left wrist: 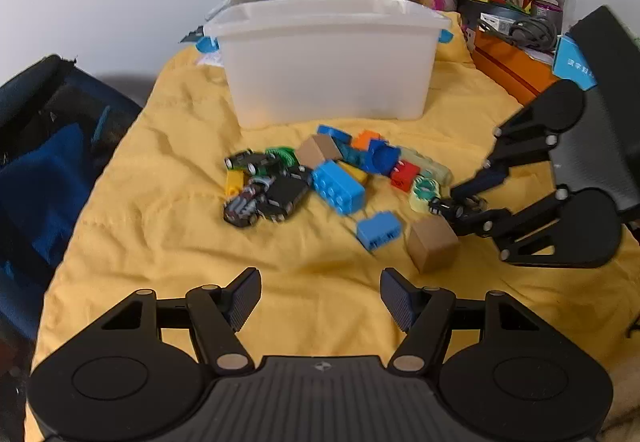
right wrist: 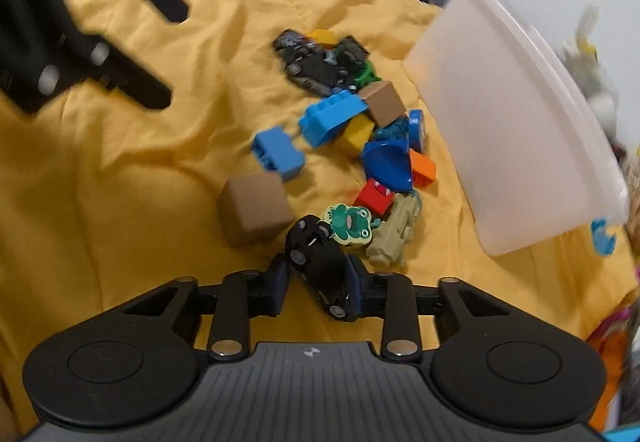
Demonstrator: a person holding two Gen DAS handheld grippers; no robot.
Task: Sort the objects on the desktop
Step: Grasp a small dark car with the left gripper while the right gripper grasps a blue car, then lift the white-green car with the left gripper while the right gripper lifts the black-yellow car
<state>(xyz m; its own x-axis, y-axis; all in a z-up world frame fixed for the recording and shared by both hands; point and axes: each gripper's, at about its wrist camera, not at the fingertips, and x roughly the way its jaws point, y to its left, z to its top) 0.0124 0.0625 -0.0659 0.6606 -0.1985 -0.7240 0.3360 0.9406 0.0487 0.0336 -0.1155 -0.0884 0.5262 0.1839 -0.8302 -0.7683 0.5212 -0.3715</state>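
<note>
Where the rumpled yellow cloth (left wrist: 168, 202) covers the desk, a loose heap of toys lies in front of a translucent white plastic storage bin (left wrist: 328, 58) with blue latches. Right gripper (right wrist: 320, 278): its pads sit against both sides of a small black toy car (right wrist: 320, 266), jaws narrow, the car lying lengthwise between them with its nose toward the heap. Just beyond the car's nose, a round green frog-face piece (right wrist: 352, 224); beside that, a pale olive moulded block (right wrist: 394, 238) and a red brick (right wrist: 374, 198). A brown cube (right wrist: 256, 214) stands just left of the car, apart from the pile; a blue studded brick (right wrist: 278, 152) lies near it. Further in: a long light-blue brick (right wrist: 328, 118), a second brown cube (right wrist: 382, 104), an orange brick (right wrist: 424, 168), a dark blue scoop-shaped piece (right wrist: 388, 162), and a cluster of dark toy cars (right wrist: 316, 66) at the far end. Left gripper (left wrist: 320, 298): jaws wide apart, nothing between them, above bare cloth on the near side of the heap. Snack bags and boxes are stacked behind the bin; details are blurred.
</note>
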